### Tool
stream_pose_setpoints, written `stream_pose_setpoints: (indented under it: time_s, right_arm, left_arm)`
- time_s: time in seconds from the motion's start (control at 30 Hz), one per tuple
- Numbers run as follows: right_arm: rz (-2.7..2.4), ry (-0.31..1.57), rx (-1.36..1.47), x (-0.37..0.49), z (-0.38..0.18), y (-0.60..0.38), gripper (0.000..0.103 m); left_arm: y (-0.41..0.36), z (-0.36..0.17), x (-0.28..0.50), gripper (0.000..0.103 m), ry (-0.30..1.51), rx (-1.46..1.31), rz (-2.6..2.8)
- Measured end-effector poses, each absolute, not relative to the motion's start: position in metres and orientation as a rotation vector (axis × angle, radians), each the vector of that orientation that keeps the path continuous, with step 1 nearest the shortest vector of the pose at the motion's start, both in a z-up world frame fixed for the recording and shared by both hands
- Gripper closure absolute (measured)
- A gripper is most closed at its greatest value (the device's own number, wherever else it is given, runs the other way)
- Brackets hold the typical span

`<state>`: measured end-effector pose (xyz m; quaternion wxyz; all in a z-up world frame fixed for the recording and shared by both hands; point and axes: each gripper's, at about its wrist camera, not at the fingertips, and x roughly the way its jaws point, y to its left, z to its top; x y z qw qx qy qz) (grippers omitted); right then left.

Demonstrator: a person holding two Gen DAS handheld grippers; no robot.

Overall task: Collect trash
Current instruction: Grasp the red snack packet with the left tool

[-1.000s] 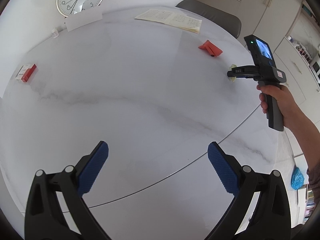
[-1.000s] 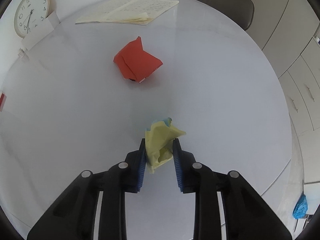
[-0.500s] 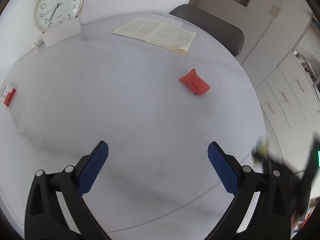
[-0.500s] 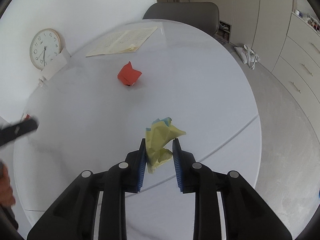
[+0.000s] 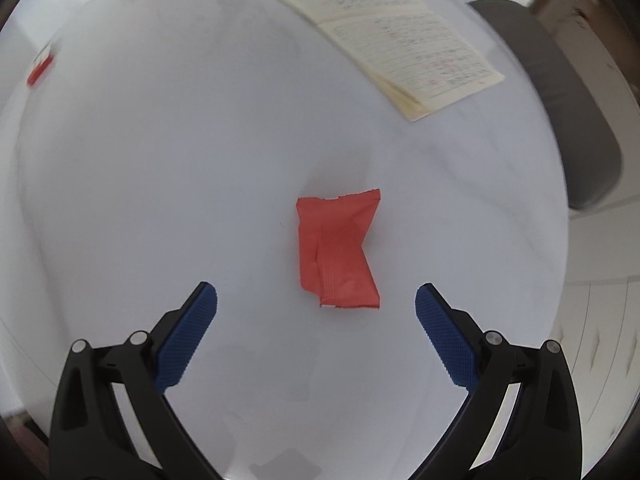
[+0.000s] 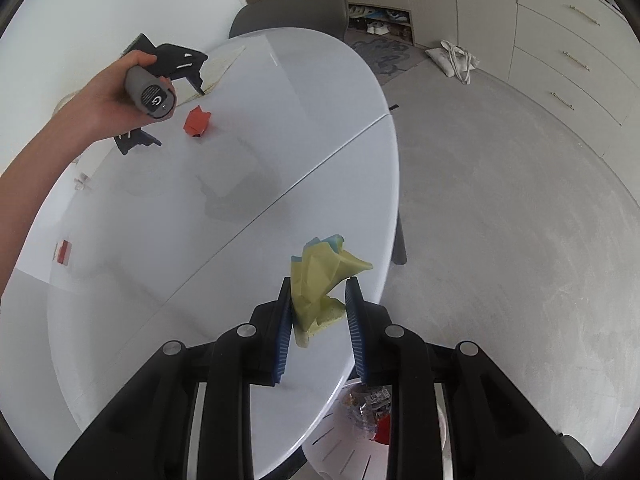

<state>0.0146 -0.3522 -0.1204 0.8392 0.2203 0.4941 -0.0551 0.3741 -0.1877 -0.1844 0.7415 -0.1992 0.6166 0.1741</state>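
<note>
Yellow crumpled paper (image 6: 320, 288) clamped in right gripper (image 6: 316, 304) above table (image 6: 200, 240) edge. Left gripper (image 5: 316, 308) spread wide, empty, red wrapper (image 5: 340, 248) at its 12 o'clock.

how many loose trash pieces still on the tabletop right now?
1: the red wrapper lies mid-table, under the open left tool. The crumpled yellow paper is off the table in the right tool.

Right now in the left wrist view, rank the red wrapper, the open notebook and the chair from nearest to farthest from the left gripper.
From the left gripper:
1. Red wrapper, on the table just ahead of the open jaws, centre.
2. Open notebook, farther back, upper right on the table.
3. Chair, beyond the table's far right edge.
</note>
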Motion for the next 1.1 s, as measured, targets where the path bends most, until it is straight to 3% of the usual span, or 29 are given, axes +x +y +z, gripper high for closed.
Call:
stream_pose_setpoints:
  time_s: [0.5,0.6,0.7,0.77,1.1]
  right_arm:
    - [-0.135,1.039,0.496,0.018,-0.118,-0.367,0.076]
    - [-0.136,1.046,0.481,0.021,-0.115,-0.365,0.076]
    - [-0.143,1.048,0.469,0.024,-0.114,-0.363,0.076]
    - [-0.147,1.044,0.476,0.026,-0.113,-0.363,0.076]
    - [-0.104,1.013,0.454,0.031,-0.103,-0.346,0.076]
  left_arm:
    - [-0.194,-0.223,0.398,0.01,1.35,-0.409,0.453]
    - [-0.196,-0.225,0.401,0.02,1.335,-0.375,0.455]
    - [-0.197,-0.225,0.4,0.04,1.328,-0.361,0.436]
    - [-0.201,-0.221,0.399,0.06,1.314,-0.318,0.401]
    - [-0.183,-0.199,0.361,0.063,1.272,-0.204,0.28]
